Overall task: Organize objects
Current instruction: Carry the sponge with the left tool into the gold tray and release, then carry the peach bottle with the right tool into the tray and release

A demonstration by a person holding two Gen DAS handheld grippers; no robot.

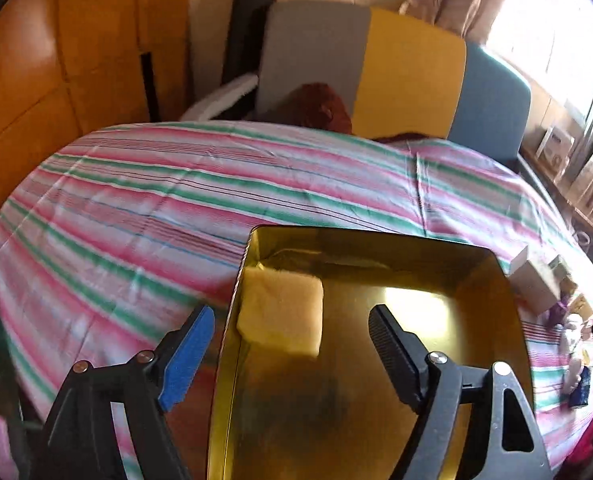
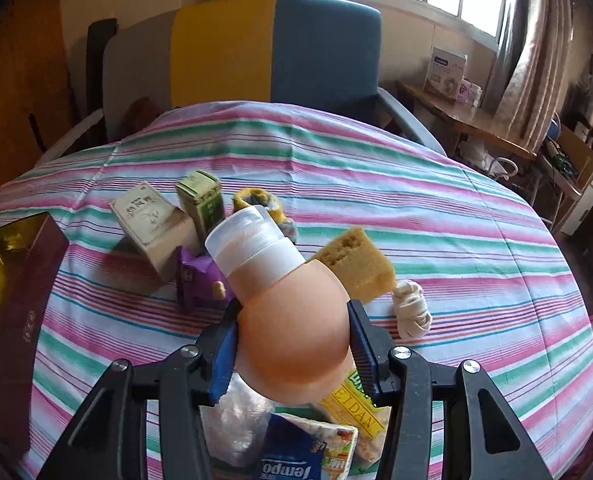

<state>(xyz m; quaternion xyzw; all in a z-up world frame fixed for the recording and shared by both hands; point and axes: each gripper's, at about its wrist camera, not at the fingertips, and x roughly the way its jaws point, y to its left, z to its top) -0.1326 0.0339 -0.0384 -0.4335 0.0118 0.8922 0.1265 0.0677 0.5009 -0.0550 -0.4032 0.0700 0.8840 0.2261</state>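
Orange squeeze bottle (image 2: pixel 292 320) clamped in right gripper (image 2: pixel 294 344), lifted above desk (image 2: pixel 476 260); long axis runs away from gripper, white cap far-left; gold-lined box (image 2: pixel 12 280) lies left of it at desk's left edge; left gripper (image 1: pixel 292 344) spread wide, empty, astride box's left wall, nearer to box; sponge (image 1: pixel 282 314) already inside.

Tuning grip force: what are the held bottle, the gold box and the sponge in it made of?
Bottle: soft-looking matte peach silicone or plastic, bulging between the right gripper pads. Gold box: glossy metallic lining mirroring light; tin or foil card, unclear. Sponge: porous yellow foam.
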